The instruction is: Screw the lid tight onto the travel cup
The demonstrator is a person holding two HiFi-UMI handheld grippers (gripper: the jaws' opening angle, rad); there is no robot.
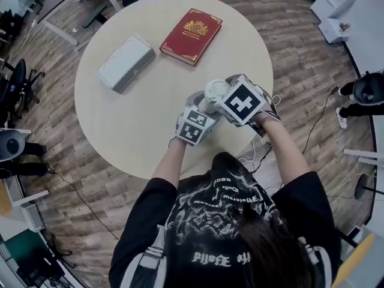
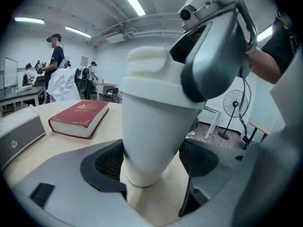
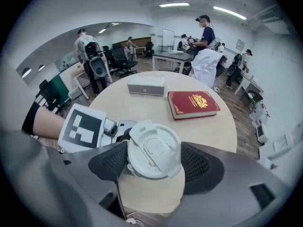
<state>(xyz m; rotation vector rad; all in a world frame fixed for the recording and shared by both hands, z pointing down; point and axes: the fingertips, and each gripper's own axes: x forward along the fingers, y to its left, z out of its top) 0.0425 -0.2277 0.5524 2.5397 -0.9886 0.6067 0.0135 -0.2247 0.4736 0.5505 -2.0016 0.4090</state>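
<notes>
A white travel cup [image 2: 156, 122] stands upright between the pads of my left gripper [image 2: 154, 162], which is shut on its tapered body low down. Its white lid [image 3: 154, 148] sits on top of it, flip tab up. My right gripper [image 3: 155, 157] comes down from above and is shut on the lid's rim, one pad on each side. In the head view both grippers meet at the lid [image 1: 216, 90] near the front right of the round table [image 1: 138, 119]. One grey finger [image 2: 213, 60] of the right gripper covers the lid's right side in the left gripper view.
A red book [image 1: 191, 35] and a white-grey box [image 1: 126, 62] lie at the far side of the table. The table's front edge runs close under my hands. Desks, chairs, a standing fan [image 2: 235, 100] and several people fill the room behind.
</notes>
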